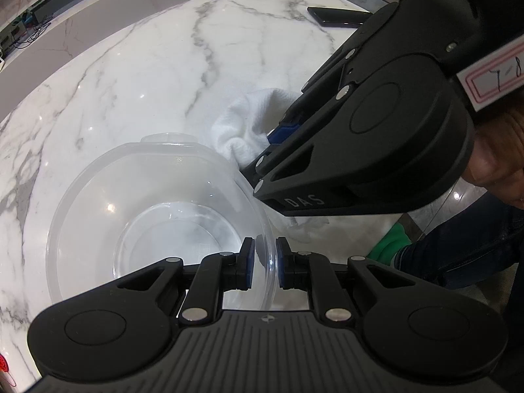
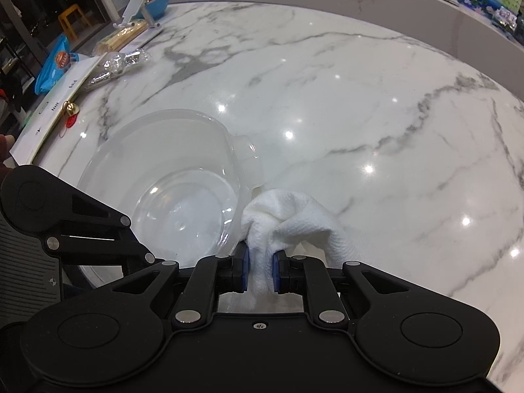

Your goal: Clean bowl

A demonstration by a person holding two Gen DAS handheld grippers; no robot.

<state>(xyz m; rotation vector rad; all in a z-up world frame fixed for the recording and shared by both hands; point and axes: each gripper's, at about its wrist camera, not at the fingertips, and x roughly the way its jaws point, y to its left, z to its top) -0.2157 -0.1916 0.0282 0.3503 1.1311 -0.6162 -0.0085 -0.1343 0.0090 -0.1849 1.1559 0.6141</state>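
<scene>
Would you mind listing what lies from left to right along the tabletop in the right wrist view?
Blue snack bag → crinkled foil wrapper → clear plastic bowl → white cloth, pinched in the right gripper.

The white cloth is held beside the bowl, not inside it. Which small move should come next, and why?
Probably lift the right gripper over the rim and lower the white cloth into the clear bowl. The cloth is clamped but lies outside the bowl's wall, on the marble counter, while the left gripper straddles the near rim, seemingly steadying it.
</scene>
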